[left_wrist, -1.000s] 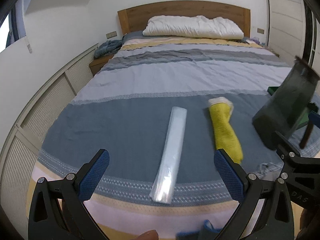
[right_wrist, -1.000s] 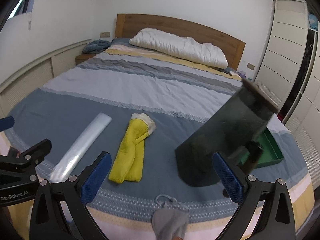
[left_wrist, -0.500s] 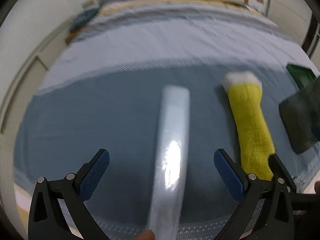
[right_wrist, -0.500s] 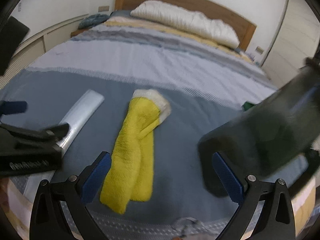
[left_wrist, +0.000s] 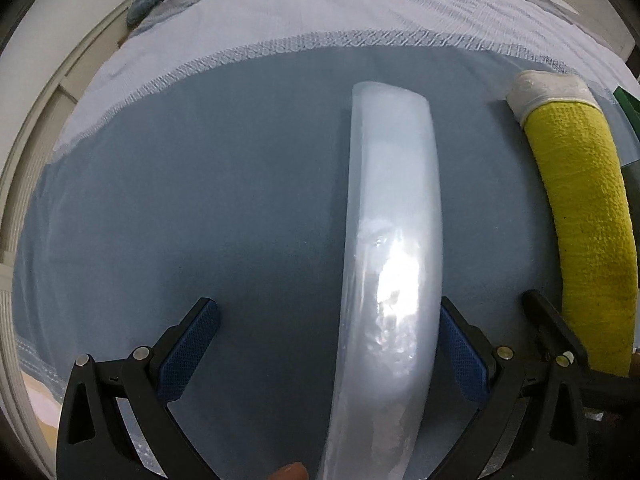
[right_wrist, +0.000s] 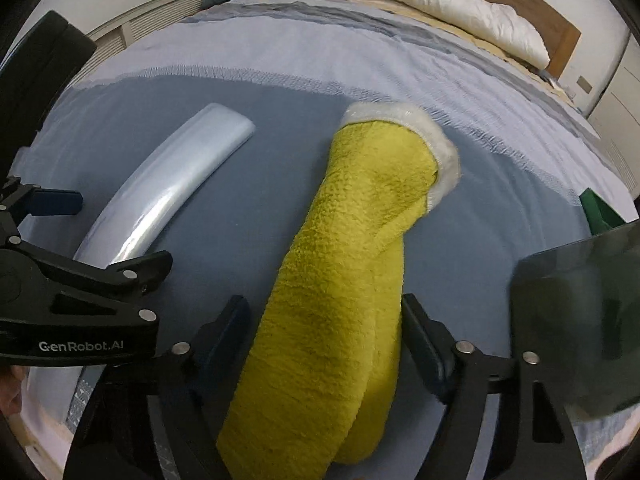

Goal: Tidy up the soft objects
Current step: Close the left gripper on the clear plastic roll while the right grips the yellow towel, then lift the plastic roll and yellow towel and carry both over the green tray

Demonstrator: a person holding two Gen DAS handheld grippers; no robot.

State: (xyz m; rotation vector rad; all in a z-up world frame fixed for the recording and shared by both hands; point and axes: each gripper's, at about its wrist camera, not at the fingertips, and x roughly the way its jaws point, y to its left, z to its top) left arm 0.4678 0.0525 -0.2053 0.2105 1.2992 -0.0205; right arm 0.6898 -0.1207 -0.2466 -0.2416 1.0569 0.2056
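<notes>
Left wrist view first: the left tool (left_wrist: 330, 344) is spread wide over the blue bedspread (left_wrist: 200, 200), and the clear plastic roll (left_wrist: 394, 240) runs from six o'clock up toward twelve, lying between the pads. The right pad (left_wrist: 460, 354) sits just beside the roll's edge, contact hard to call; the left pad (left_wrist: 188, 348) is well clear. Nothing is squeezed yet. That roll looks glossy and slick, light, and likely to crumple or slide under pressure, so I'd pinch across its width near the low end where the pads already flank it. Out at three o'clock lies the yellow towel (left_wrist: 584, 220).

Right wrist view now: the right tool (right_wrist: 324, 340) brackets the towel, which stretches from six o'clock up past centre, its white-trimmed end at about one o'clock. The jaws have just been closing, with the towel between them; both pads look close to its sides, but I can't see the pile dented, so I'd call it not gripped yet. It's soft, fluffy terry, folded double, light and grippy; it should compress and droop at both ends, so taking it across the folded body suits. The roll curves away at ten o'clock, a dark translucent object (right_wrist: 576, 320) sits at four o'clock.
</notes>
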